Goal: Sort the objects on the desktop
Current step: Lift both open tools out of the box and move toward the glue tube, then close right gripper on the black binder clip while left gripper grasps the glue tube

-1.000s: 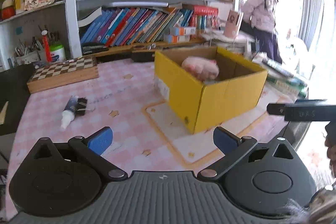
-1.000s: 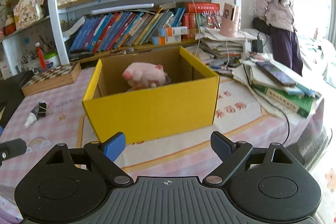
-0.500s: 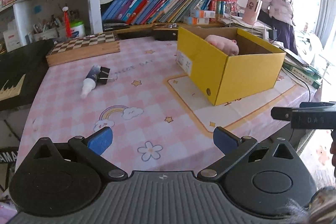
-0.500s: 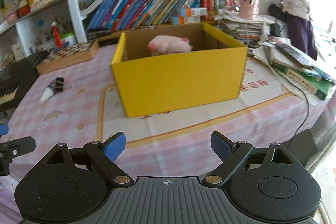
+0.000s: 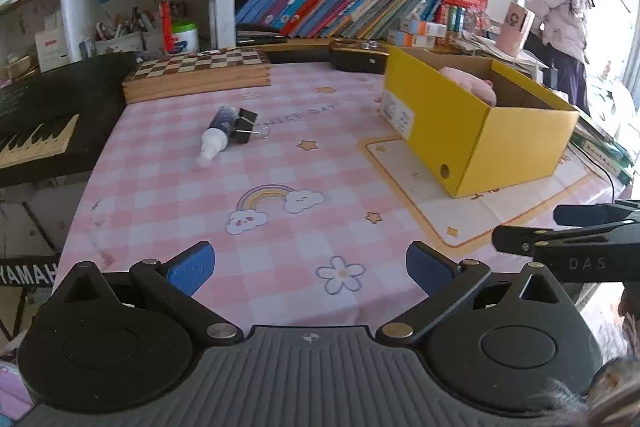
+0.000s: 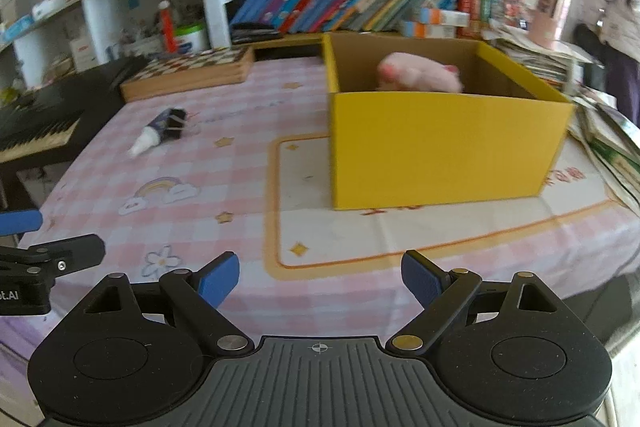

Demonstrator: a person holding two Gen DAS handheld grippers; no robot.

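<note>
A yellow cardboard box (image 5: 480, 131) (image 6: 440, 147) stands on the pink checked tablecloth (image 5: 280, 163) with a pink plush toy (image 5: 472, 85) (image 6: 416, 77) inside it. A small dark tube with a white cap (image 5: 216, 137) (image 6: 154, 135) lies on the cloth beside a black binder clip (image 5: 245, 131) (image 6: 176, 125). My left gripper (image 5: 310, 267) stands open over the table's near edge, nothing between its fingers. My right gripper (image 6: 320, 277) is open too, facing the box from the front, empty.
A wooden chessboard box (image 5: 196, 75) lies at the back left, a black keyboard (image 5: 36, 131) at the left edge. Bookshelves (image 5: 340, 7) line the back. Stacked books and papers (image 6: 608, 131) lie right of the box. A person (image 5: 568, 23) stands at the far right.
Both grippers have pulled back from the box and swung left; the box looks smaller and more of the cloth, the tube and the clip shows. Both stayed open.
</note>
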